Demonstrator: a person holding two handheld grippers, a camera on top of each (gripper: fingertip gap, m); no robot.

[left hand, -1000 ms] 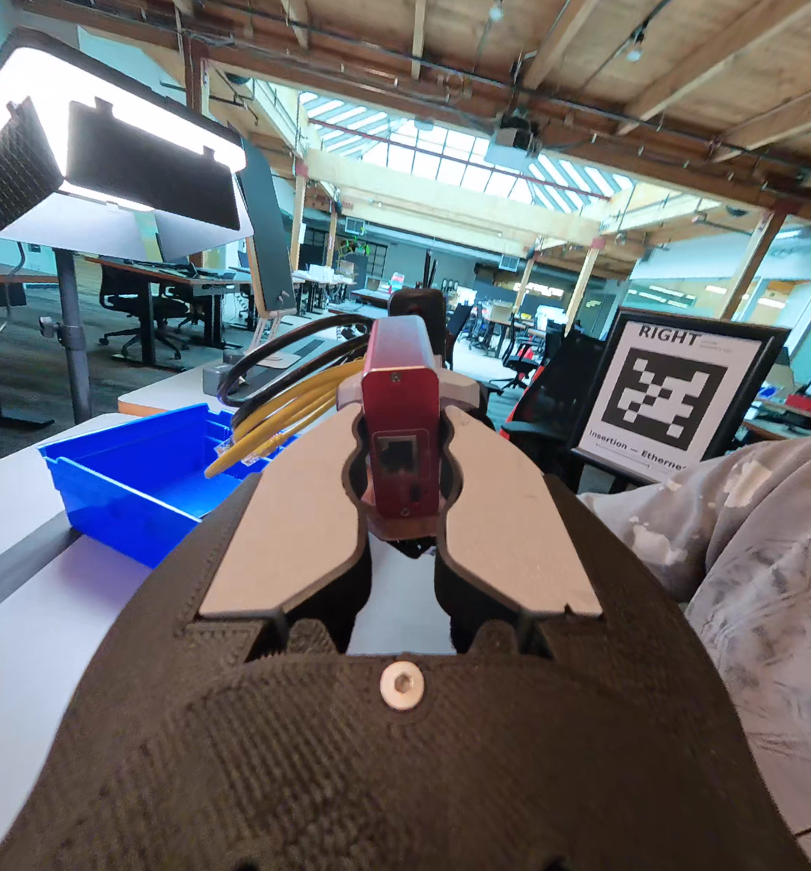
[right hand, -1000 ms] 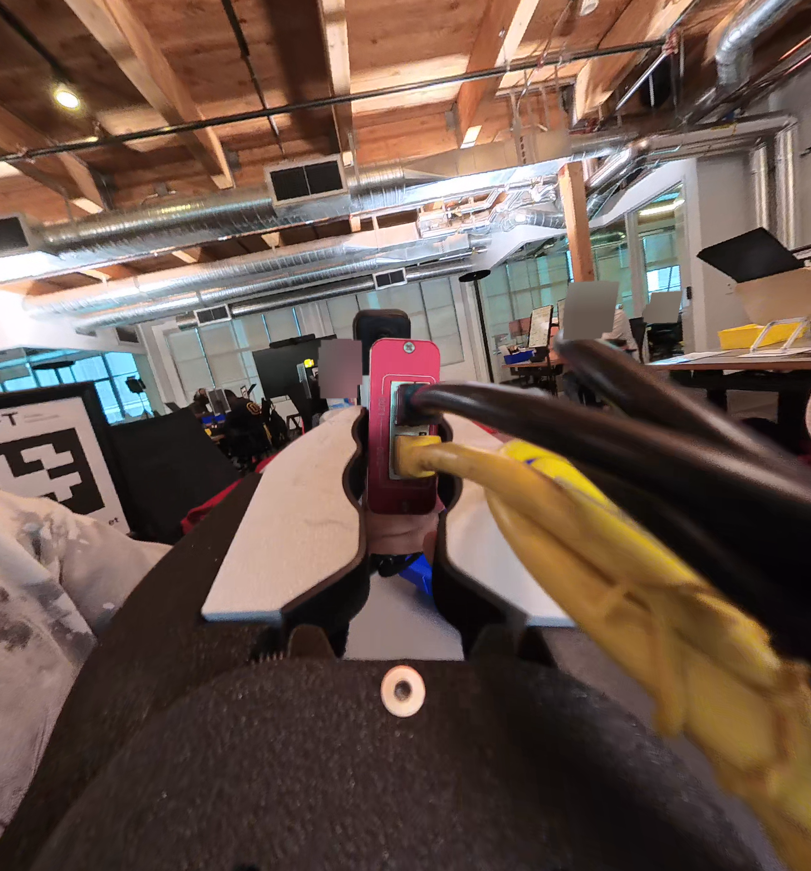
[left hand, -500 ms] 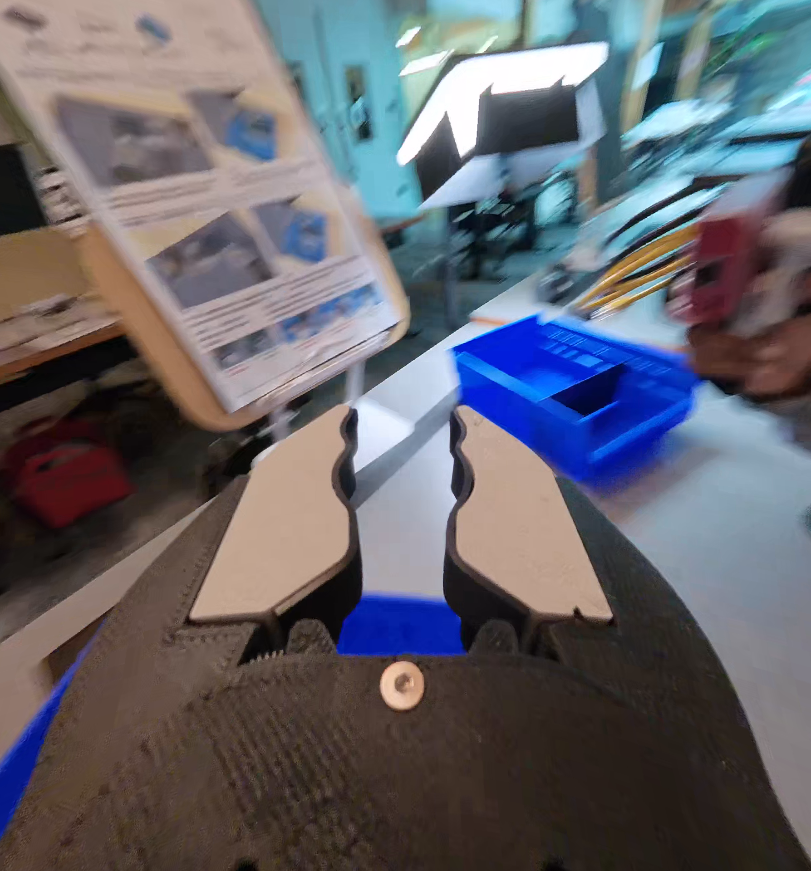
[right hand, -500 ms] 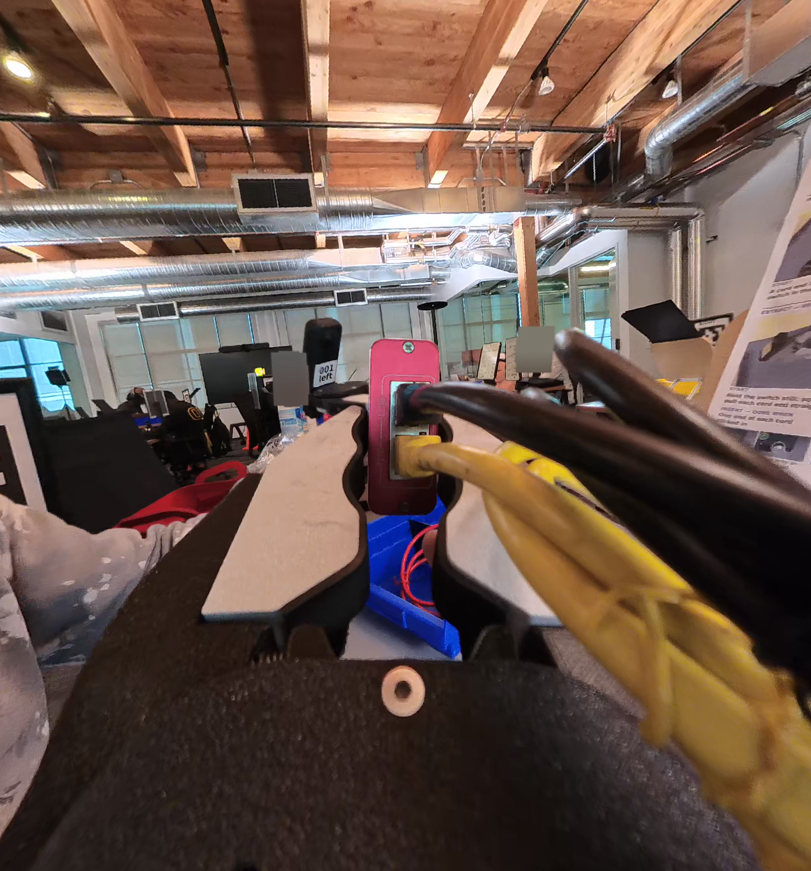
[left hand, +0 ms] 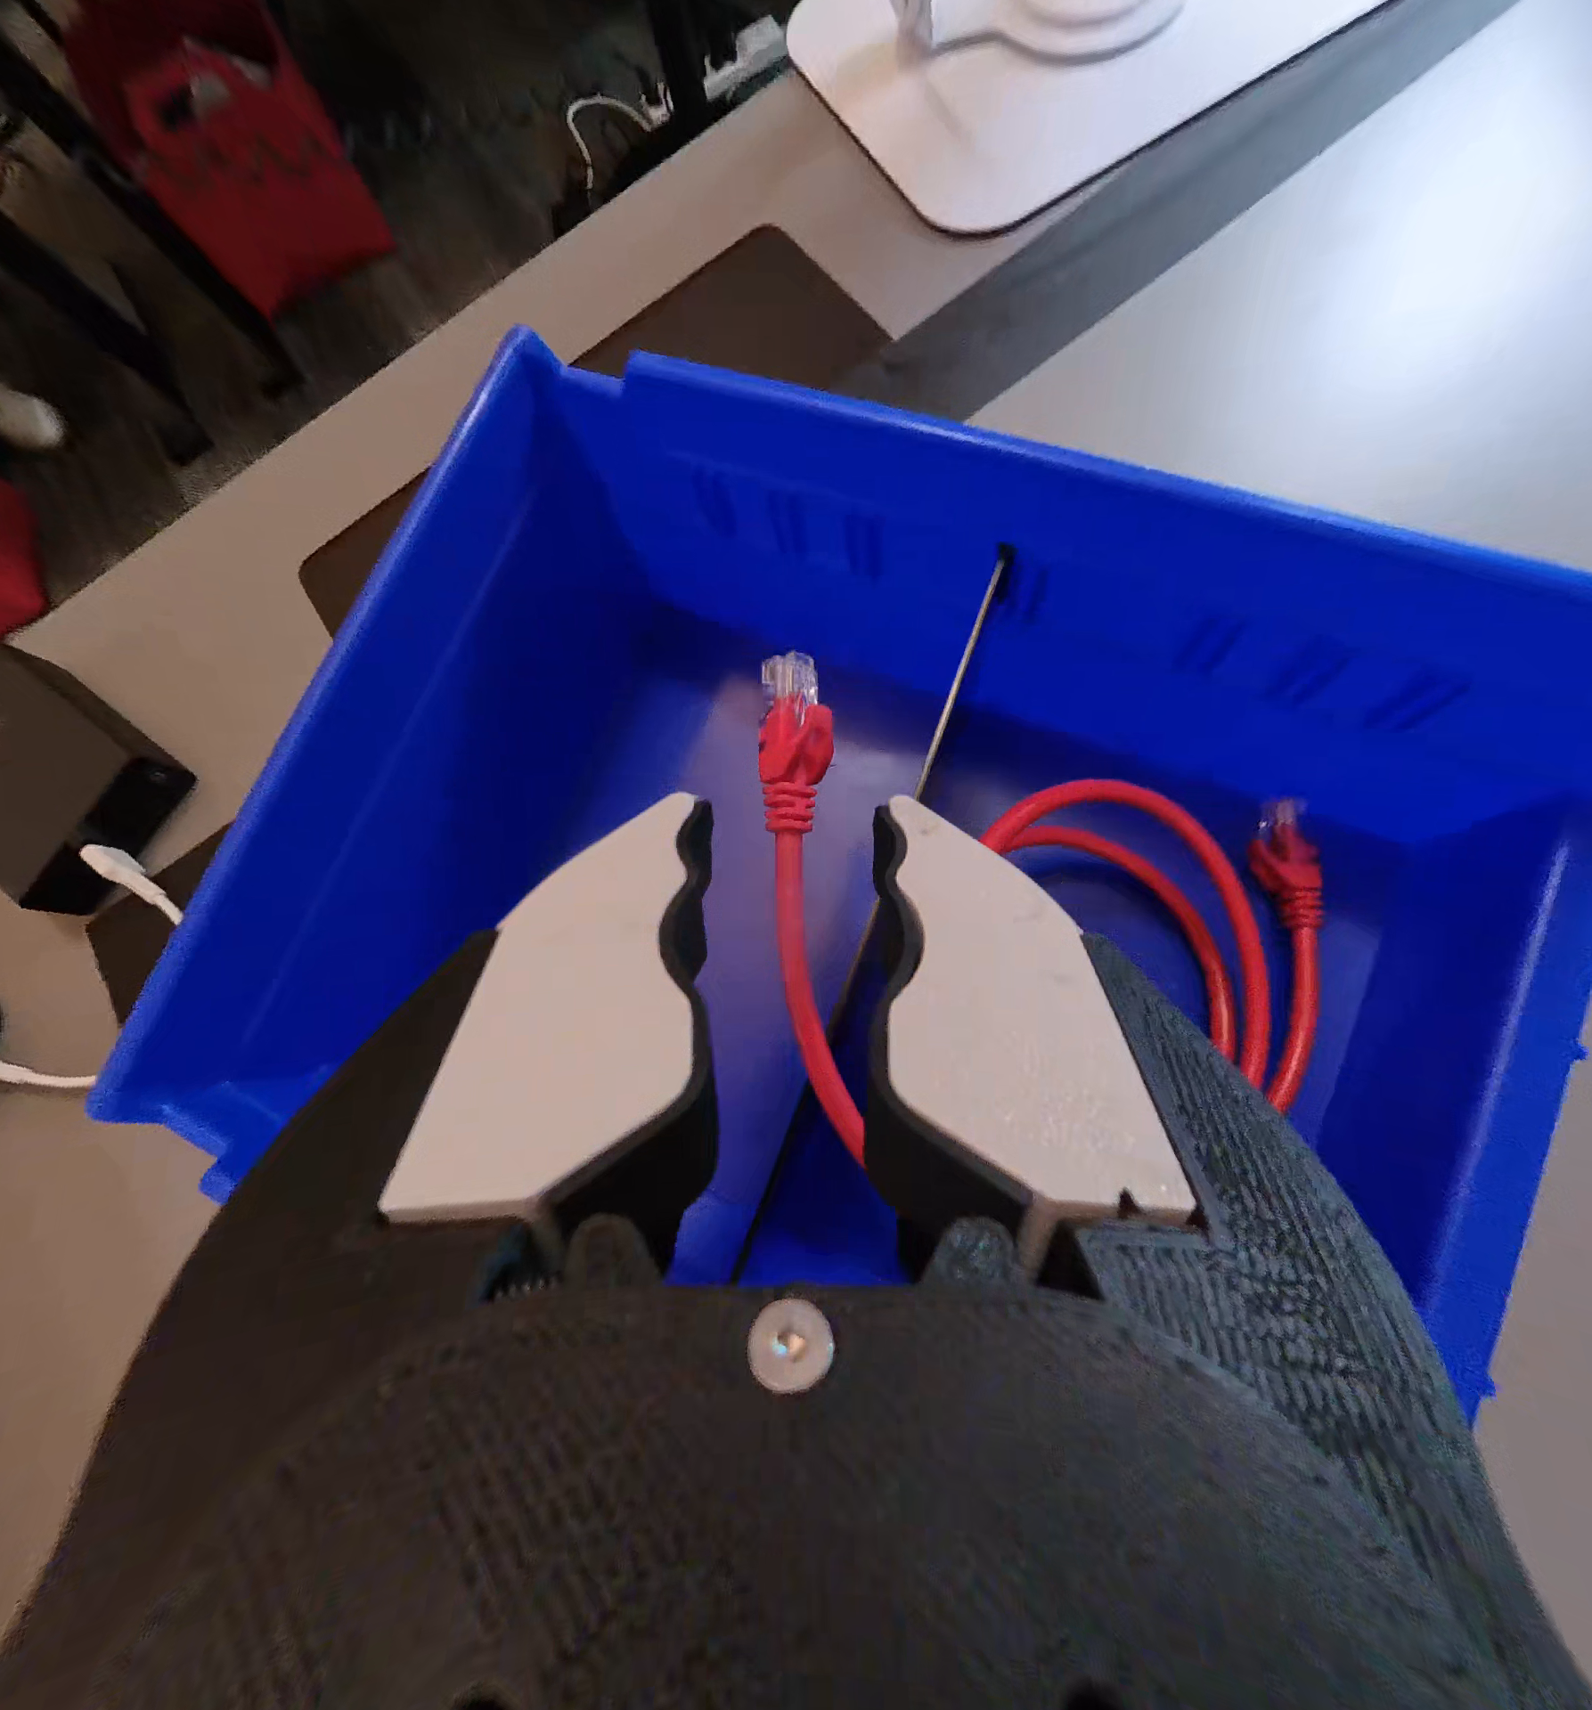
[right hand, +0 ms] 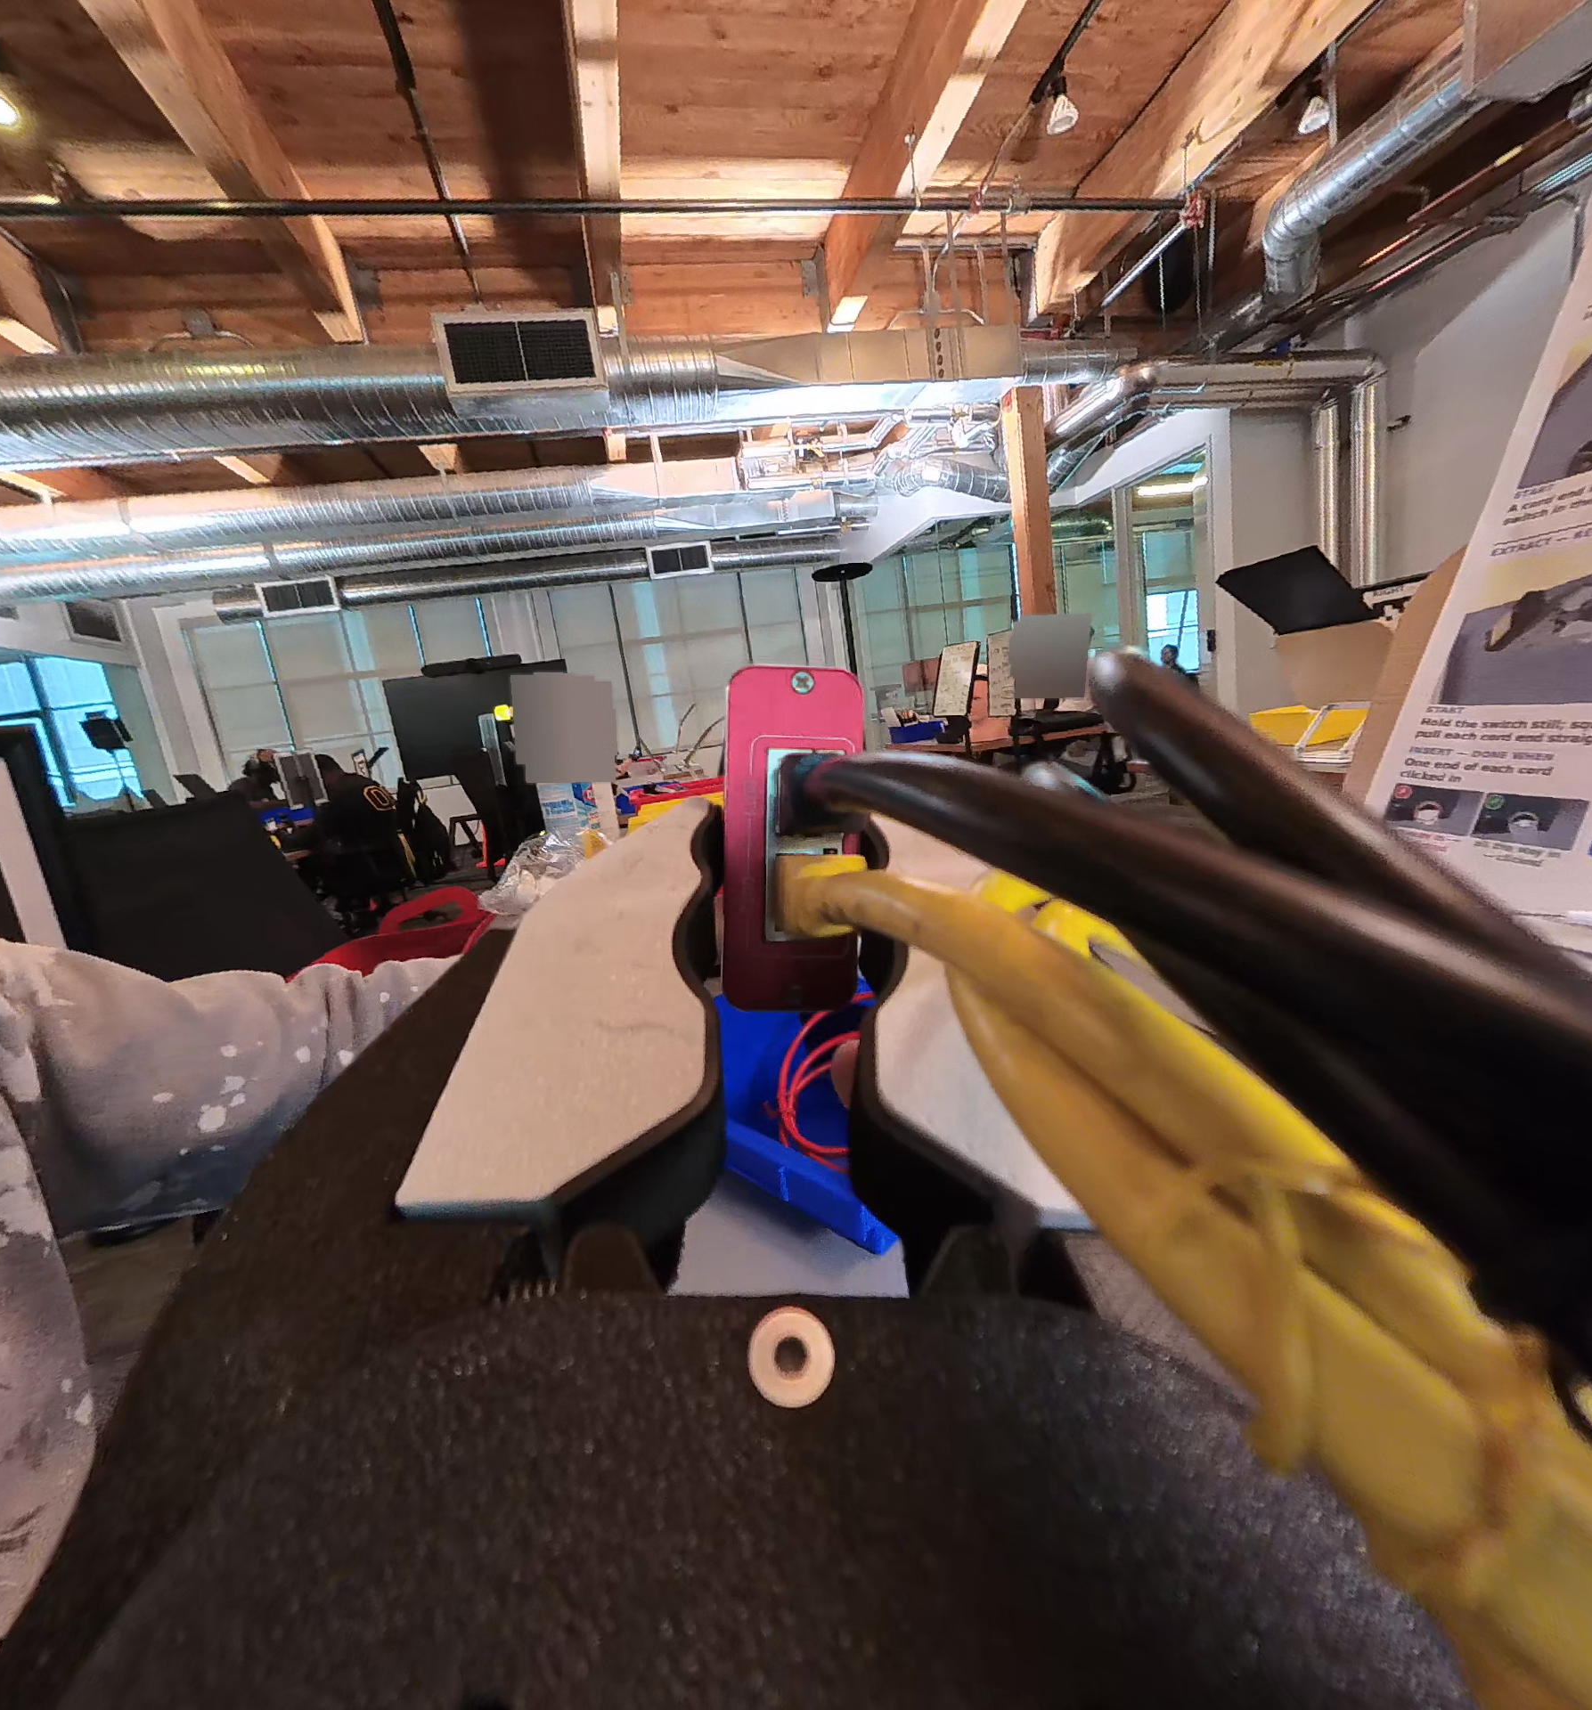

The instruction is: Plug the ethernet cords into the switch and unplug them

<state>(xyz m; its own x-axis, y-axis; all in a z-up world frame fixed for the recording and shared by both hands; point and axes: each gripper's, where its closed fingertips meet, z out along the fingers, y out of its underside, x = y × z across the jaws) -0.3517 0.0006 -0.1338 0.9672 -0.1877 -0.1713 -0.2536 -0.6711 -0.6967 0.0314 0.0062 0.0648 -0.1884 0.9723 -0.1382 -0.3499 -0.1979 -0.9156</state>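
My left gripper [left hand: 792, 819] is open and points down into a blue bin [left hand: 514, 703]. A red ethernet cord [left hand: 796, 953] lies coiled in the bin, and its near stretch runs up between my fingers without touching them. One clear-tipped plug [left hand: 792, 722] lies just past my fingertips. The other plug [left hand: 1282, 861] lies to the right. My right gripper [right hand: 787, 824] is shut on a red switch [right hand: 792, 731] and holds it upright in the air. A black cord [right hand: 1144, 879] fills its upper port and a yellow cord [right hand: 1051, 1018] its lower port.
A thin black rod [left hand: 958, 685] leans across the bin. A white stand base [left hand: 1051, 111] sits beyond a dark gap in the table [left hand: 1144, 231]. A dark box with a white cable [left hand: 42, 768] lies left. In the right wrist view, a paint-flecked sleeve [right hand: 79, 1110] is left, an instruction board [right hand: 1560, 648] right, and the bin [right hand: 773, 1175] below.
My left gripper let go of the switch, swung left and tipped down over the blue bin, open. My right gripper kept hold of the switch and shifted slightly.
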